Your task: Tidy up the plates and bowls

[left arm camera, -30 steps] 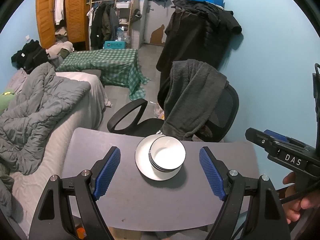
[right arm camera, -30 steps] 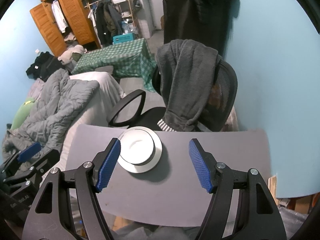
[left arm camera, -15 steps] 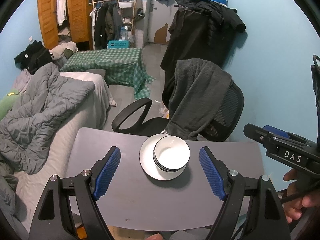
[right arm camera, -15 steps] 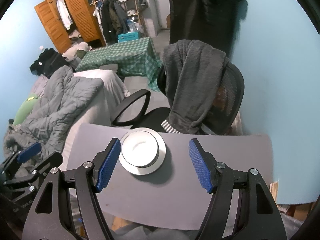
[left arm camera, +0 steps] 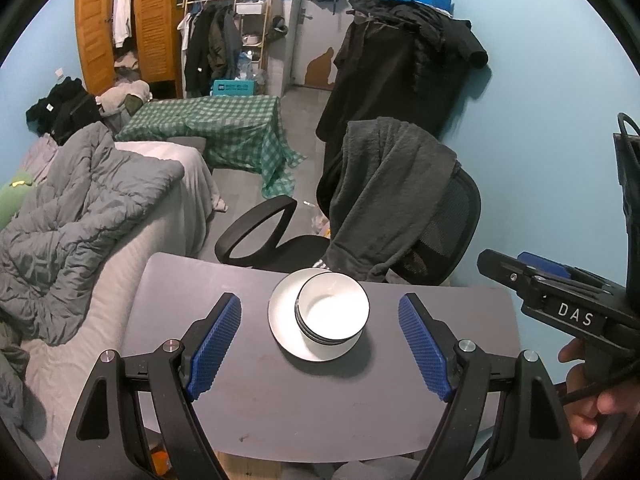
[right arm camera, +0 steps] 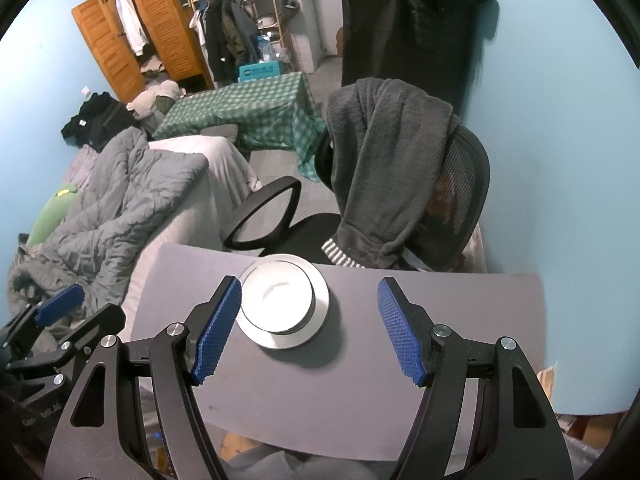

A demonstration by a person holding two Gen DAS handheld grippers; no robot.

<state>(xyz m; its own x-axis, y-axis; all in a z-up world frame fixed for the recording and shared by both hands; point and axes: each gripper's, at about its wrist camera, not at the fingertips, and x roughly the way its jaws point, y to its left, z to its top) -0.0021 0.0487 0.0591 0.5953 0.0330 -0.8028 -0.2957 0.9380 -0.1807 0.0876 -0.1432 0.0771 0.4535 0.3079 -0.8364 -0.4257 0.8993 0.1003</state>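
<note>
While both claws gape empty, glossy round bowls (left arm camera: 332, 316) sit nested on a flat plate (left arm camera: 282, 328).

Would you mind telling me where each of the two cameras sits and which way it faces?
Left wrist: sits on the left gripper, angled down at the stacked bowls on a plate; its own open blue pads show, plus the right gripper and a hand.
Right wrist: sits on the right gripper, angled down likewise; the left gripper shows at left.
Shared: grey table, bowls, plate, draped office chair.
</note>
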